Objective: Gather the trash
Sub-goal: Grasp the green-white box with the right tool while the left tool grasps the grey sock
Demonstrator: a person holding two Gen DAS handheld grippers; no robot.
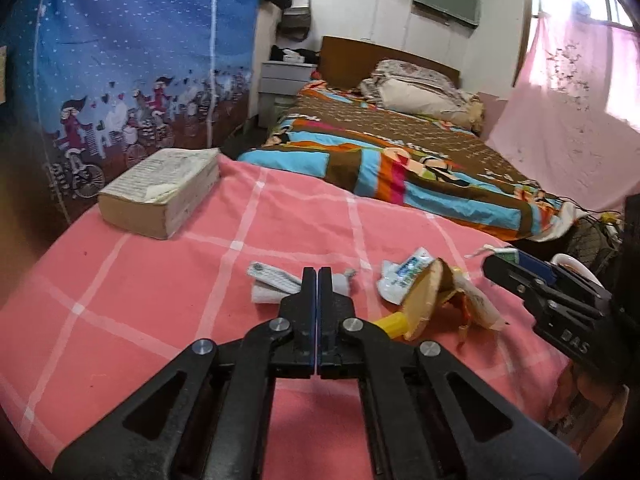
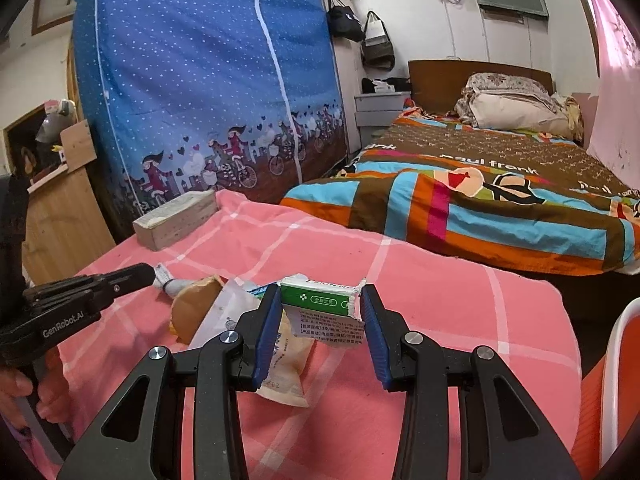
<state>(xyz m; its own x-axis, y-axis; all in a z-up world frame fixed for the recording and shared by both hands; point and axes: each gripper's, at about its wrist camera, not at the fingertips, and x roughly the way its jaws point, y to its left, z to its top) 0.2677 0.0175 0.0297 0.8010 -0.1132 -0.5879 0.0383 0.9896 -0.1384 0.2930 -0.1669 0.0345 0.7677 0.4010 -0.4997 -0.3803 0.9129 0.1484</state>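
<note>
Trash lies on a pink checked cloth (image 1: 160, 288). In the left wrist view my left gripper (image 1: 318, 276) is shut and empty, its tips just before a squeezed white tube (image 1: 272, 278). To its right lie a crumpled blue-white wrapper (image 1: 404, 276) and a tan paper cup with a beige wrapper (image 1: 432, 300). My right gripper (image 2: 320, 304) is shut on a torn green-and-white carton (image 2: 320, 306), held above the cloth. It shows at the right edge of the left wrist view (image 1: 496, 264). The tan cup (image 2: 196, 308) and beige wrapper (image 2: 280, 376) lie below and left of it.
A thick old book (image 1: 164, 196) lies at the cloth's far left. A bed with a striped quilt (image 1: 400, 160) stands behind. A blue fabric wardrobe (image 1: 132, 60) stands left. A white-rimmed orange bin (image 2: 612, 380) sits at the right edge.
</note>
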